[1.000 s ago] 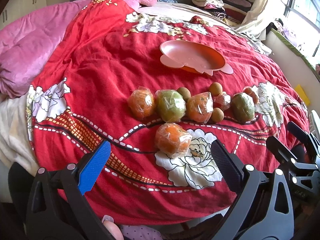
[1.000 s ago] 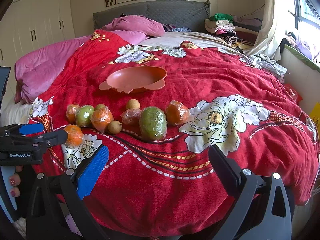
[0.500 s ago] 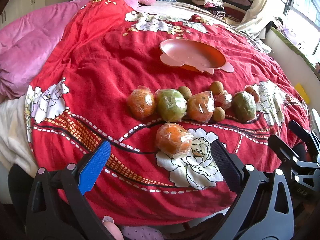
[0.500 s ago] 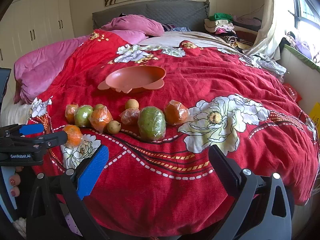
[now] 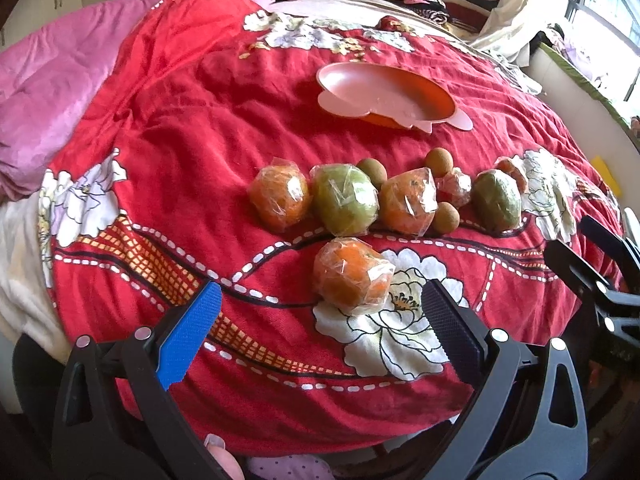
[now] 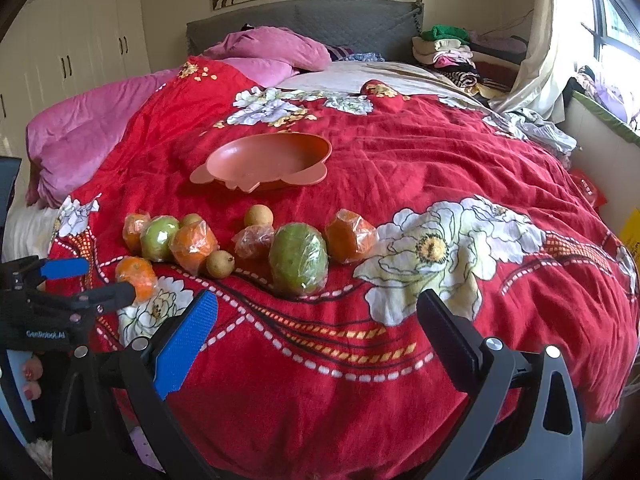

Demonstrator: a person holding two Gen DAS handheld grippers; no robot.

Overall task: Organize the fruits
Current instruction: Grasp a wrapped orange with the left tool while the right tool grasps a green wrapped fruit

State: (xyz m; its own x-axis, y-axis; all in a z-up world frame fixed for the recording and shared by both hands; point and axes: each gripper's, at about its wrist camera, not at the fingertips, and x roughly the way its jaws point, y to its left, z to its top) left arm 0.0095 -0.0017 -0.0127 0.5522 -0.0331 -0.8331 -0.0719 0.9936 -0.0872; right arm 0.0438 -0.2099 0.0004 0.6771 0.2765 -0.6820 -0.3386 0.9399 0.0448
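Observation:
Several plastic-wrapped fruits lie in a row on a red flowered bedspread (image 5: 168,128): wrapped oranges (image 5: 280,200), a green fruit (image 5: 345,205) and small brown round fruits (image 5: 447,218). One wrapped orange (image 5: 353,277) sits alone nearer to me, just beyond my open left gripper (image 5: 320,332). A larger green wrapped fruit (image 6: 298,258) lies ahead of my open right gripper (image 6: 318,332). An empty salmon-coloured plate (image 5: 384,96) rests farther back. Both grippers hold nothing.
Pink quilts and pillows (image 6: 88,132) are heaped at the left and by the headboard. Folded clothes (image 6: 448,48) are stacked at the far right. White wardrobes (image 6: 72,48) line the left wall. The bed's near edge drops off below both grippers.
My left gripper has crept slightly forward toward the lone wrapped orange. The right gripper and the fruits have barely moved.

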